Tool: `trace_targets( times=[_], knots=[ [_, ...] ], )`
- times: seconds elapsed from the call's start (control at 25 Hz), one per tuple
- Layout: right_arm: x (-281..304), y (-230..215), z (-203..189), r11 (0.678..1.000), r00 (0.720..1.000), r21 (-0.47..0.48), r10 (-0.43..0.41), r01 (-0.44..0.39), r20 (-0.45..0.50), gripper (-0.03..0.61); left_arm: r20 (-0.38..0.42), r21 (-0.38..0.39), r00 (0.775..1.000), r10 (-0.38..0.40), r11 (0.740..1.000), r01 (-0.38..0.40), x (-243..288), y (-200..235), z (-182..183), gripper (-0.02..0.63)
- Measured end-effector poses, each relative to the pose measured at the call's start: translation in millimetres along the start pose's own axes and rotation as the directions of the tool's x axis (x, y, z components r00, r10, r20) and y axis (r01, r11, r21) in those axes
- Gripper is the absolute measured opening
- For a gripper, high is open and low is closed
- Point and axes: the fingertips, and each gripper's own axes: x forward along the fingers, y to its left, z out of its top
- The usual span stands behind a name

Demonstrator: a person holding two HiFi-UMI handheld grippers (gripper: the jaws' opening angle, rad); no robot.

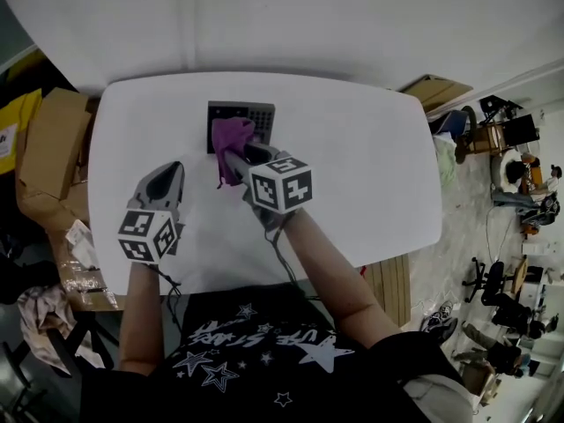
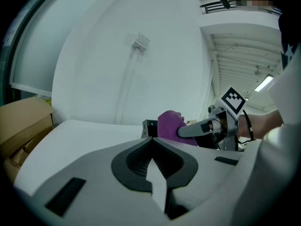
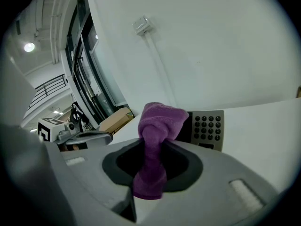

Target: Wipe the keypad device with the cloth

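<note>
A dark keypad device (image 1: 251, 113) lies flat near the far middle of the white table (image 1: 370, 174). A purple cloth (image 1: 232, 144) is bunched over its left part, and my right gripper (image 1: 236, 159) is shut on that cloth. In the right gripper view the cloth (image 3: 155, 126) rises from between the jaws, with the keypad's buttons (image 3: 207, 128) showing just behind it to the right. My left gripper (image 1: 167, 181) hovers over bare table to the left of the device, shut with nothing in it. From the left gripper (image 2: 151, 140) view, cloth (image 2: 169, 125) and device edge (image 2: 149, 128) lie ahead.
Cardboard boxes (image 1: 53, 139) and loose clutter (image 1: 79, 254) crowd the table's left side. A wooden board (image 1: 436, 89) leans past the far right corner. Office chairs and equipment (image 1: 511, 174) stand on the floor to the right. A white wall rises behind the table.
</note>
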Motion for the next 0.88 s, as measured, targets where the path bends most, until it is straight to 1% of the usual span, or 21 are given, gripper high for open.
trace_targets(
  times=[0.12,0.24,0.44,0.88],
  knots=[
    [13,1,5,1.0,1.0,-0.003,0.008,-0.008,-0.002,0.1,-0.006,-0.008,1.0,0.003,1.0,-0.003,1,5,-1,0.006],
    [23,0,11,1.0,1.0,0.014,0.008,-0.008,0.007,0.1,-0.013,-0.018,1.0,0.005,1.0,-0.006,3,8,-2,0.006],
    [38,-8,14,0.999,1.0,0.035,-0.005,0.005,0.007,0.1,-0.031,-0.011,0.999,0.006,1.0,-0.006,6,13,-5,0.006],
    [38,-34,12,0.997,0.999,0.058,-0.043,0.043,0.008,0.1,-0.055,-0.001,0.998,-0.001,1.0,0.001,14,10,-8,0.006]
  ],
)
